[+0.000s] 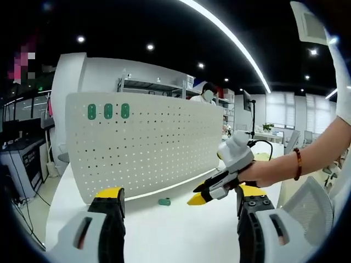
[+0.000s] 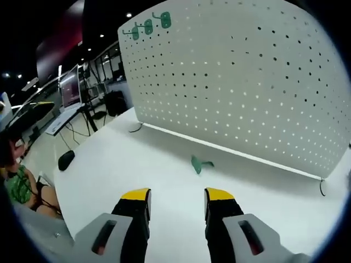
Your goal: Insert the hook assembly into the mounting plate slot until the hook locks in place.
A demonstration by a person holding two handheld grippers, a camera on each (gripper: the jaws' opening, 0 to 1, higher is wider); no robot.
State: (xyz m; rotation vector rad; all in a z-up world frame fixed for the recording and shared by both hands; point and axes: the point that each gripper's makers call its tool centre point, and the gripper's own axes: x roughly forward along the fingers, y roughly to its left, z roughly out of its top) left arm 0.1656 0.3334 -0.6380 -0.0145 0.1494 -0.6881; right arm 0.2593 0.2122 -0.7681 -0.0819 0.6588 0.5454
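White tabletop under me, pegboard standing behind it. My right gripper (image 2: 176,201) is open and holding nothing, and the green hook (image 2: 200,163) lies straight ahead of its jaws, near the pegboard (image 2: 247,82) foot, its long axis roughly along the board. My left gripper (image 1: 178,200) hangs open too, farther back. Right one's nearer, I'd say.

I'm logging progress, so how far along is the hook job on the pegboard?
Done: three green hooks sit on the pegboard. In hand: nothing; the right hand-held gripper is open, aimed at a loose hook on the table. Left: grasp and insert it.
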